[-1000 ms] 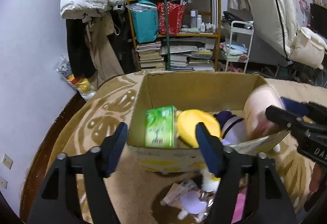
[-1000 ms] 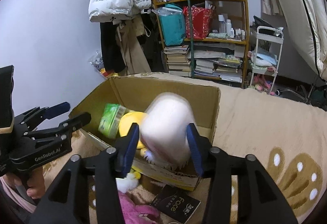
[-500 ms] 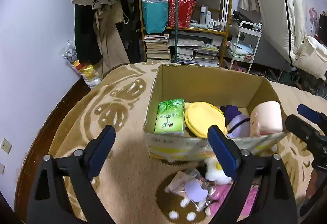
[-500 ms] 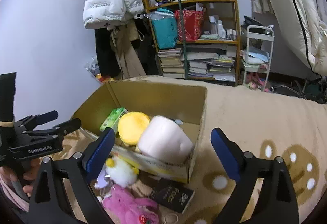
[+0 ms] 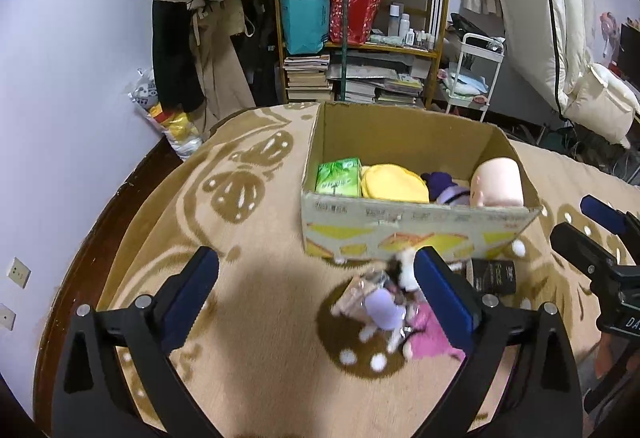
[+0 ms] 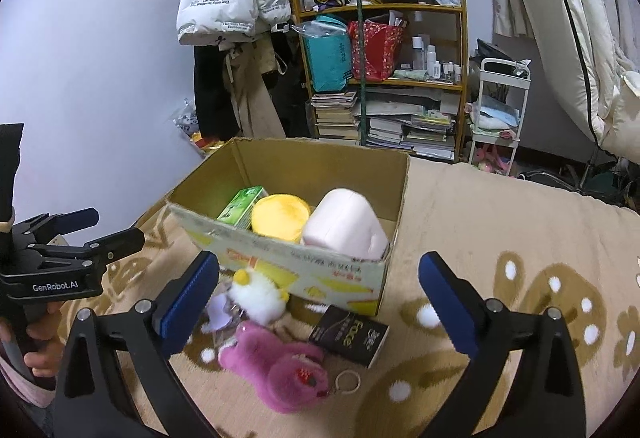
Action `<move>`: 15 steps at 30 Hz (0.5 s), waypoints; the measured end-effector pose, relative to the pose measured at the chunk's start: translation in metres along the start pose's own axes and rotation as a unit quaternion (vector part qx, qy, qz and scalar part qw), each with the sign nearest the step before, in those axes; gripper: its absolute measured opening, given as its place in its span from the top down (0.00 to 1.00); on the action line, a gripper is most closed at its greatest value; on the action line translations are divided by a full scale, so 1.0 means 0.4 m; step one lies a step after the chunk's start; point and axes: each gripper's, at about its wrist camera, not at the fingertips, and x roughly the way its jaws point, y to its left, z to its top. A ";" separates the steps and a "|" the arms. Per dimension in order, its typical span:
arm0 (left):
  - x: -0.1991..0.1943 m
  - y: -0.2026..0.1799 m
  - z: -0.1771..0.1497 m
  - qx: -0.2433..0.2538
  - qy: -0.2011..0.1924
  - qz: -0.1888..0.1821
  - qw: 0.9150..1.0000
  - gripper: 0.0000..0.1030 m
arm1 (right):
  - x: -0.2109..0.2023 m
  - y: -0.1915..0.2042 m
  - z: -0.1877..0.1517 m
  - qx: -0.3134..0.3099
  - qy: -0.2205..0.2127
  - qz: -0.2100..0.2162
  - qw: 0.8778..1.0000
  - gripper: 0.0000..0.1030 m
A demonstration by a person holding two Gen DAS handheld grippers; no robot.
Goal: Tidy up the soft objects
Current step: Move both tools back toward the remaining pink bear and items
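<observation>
Now pink cushion (image 6: 344, 224) beyond open jaws

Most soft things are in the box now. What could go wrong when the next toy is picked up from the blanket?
The pink plush lies against the black booklet and a key ring, so the right gripper might pinch those too. The white plush sits tight against the cardboard box, so jaws may snag the wall.
</observation>
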 end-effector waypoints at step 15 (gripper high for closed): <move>-0.049 0.007 -0.070 -0.008 0.037 -0.011 0.999 0.05 | -0.026 0.051 -0.063 -0.020 0.037 -0.012 0.999 0.00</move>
